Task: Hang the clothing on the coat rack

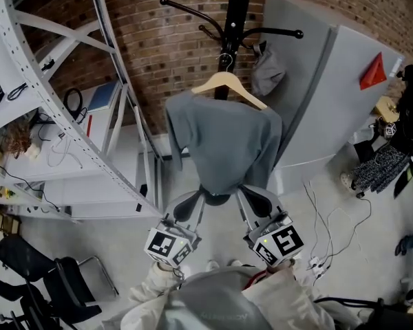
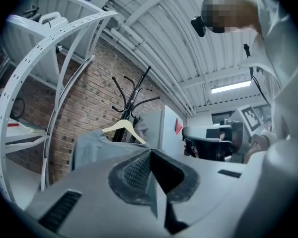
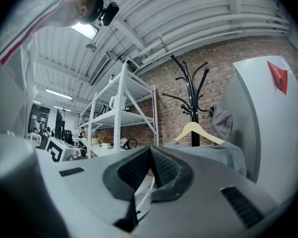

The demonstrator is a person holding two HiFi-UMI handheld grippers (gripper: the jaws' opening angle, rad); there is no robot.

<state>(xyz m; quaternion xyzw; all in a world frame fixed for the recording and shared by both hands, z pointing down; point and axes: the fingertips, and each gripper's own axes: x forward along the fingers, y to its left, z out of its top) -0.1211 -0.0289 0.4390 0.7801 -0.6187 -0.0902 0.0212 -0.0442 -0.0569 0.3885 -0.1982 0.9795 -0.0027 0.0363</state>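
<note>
A grey shirt (image 1: 224, 143) hangs on a wooden hanger (image 1: 227, 82) hooked onto the black coat rack (image 1: 233, 19) by the brick wall. Both grippers point up at the shirt's hem from below. The left gripper (image 1: 205, 196) and the right gripper (image 1: 242, 194) have their tips partly hidden by the hem in the head view. In the left gripper view the left gripper (image 2: 150, 152) is shut and empty, with the shirt (image 2: 92, 145) and hanger (image 2: 123, 128) beyond it. The right gripper (image 3: 150, 150) is also shut with nothing in it, and the hanger (image 3: 194, 130) and shirt (image 3: 213, 152) lie ahead.
White metal shelving (image 1: 62, 115) stands at the left. A grey cabinet (image 1: 330, 81) with a red triangle stands right of the rack. Another grey garment (image 1: 267, 71) hangs on a rack hook. A black chair (image 1: 48, 280) is at lower left, cables (image 1: 330, 232) lie on the floor, and a person (image 1: 399, 136) stands at far right.
</note>
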